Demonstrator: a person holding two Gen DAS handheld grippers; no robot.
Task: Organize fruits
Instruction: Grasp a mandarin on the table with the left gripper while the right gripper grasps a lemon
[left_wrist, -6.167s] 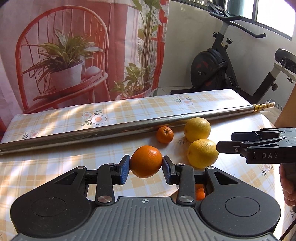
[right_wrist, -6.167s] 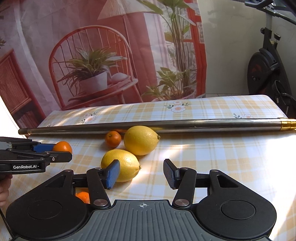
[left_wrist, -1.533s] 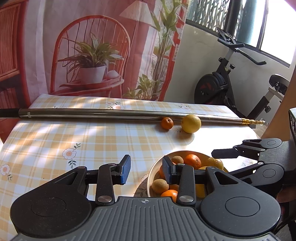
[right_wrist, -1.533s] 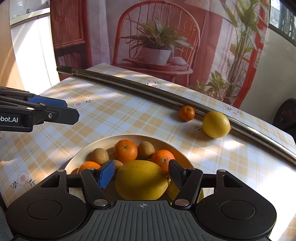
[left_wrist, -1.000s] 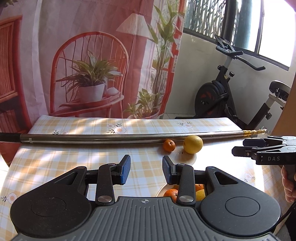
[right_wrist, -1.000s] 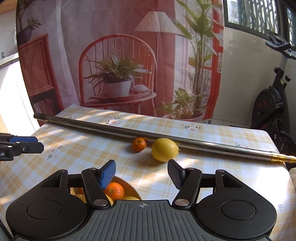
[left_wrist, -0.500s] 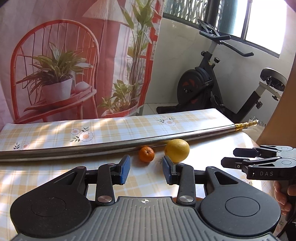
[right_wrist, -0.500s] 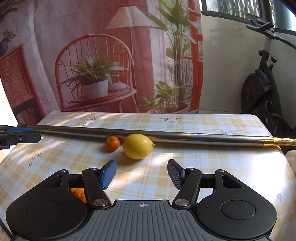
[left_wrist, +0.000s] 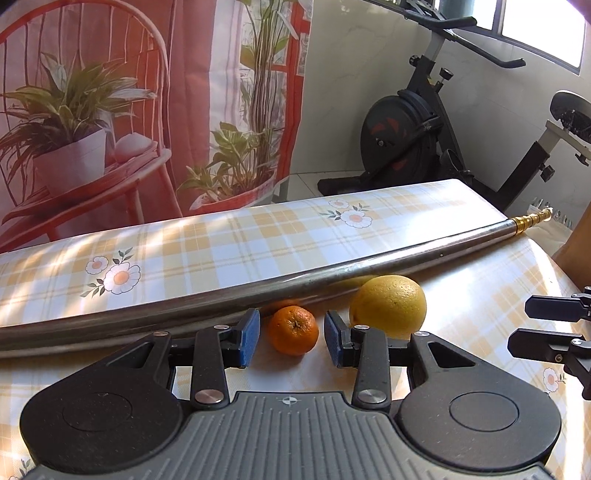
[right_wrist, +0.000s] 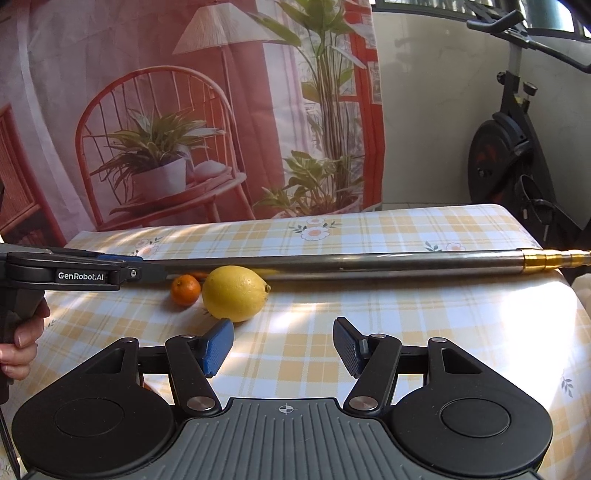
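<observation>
Fruit remaining on my desk (left_wrist: 221, 236): two pieces. One small mandarin (left_wrist: 293, 330), stem end toward me, lying just in front of the long steel pole (left_wrist: 207, 306). One lemon (left_wrist: 388, 306), larger, just to the right of the mandarin and also close against the pole; whether the two fruits touch I cannot tell.

My left tool (left_wrist: 290, 338): released, blue pads spread, the mandarin sitting in the gap between them with daylight on both sides (no contact that I can see). In the right wrist view this same tool (right_wrist: 147, 272) reaches in from the left at the level of the mandarin (right_wrist: 185, 290), gripped by my left hand (right_wrist: 22, 343).

My right tool (right_wrist: 283, 347): released, jaws wide, holding nothing, with only checked cloth between the pads. The lemon (right_wrist: 236, 293) lies ahead of its left pad, apart from it.

Pole: spans the desk side to side, brass tip (right_wrist: 550, 258) at the right end.

Background: printed curtain (right_wrist: 184, 110) with a red chair and plants; exercise bike (left_wrist: 424, 129) on the floor beyond.
</observation>
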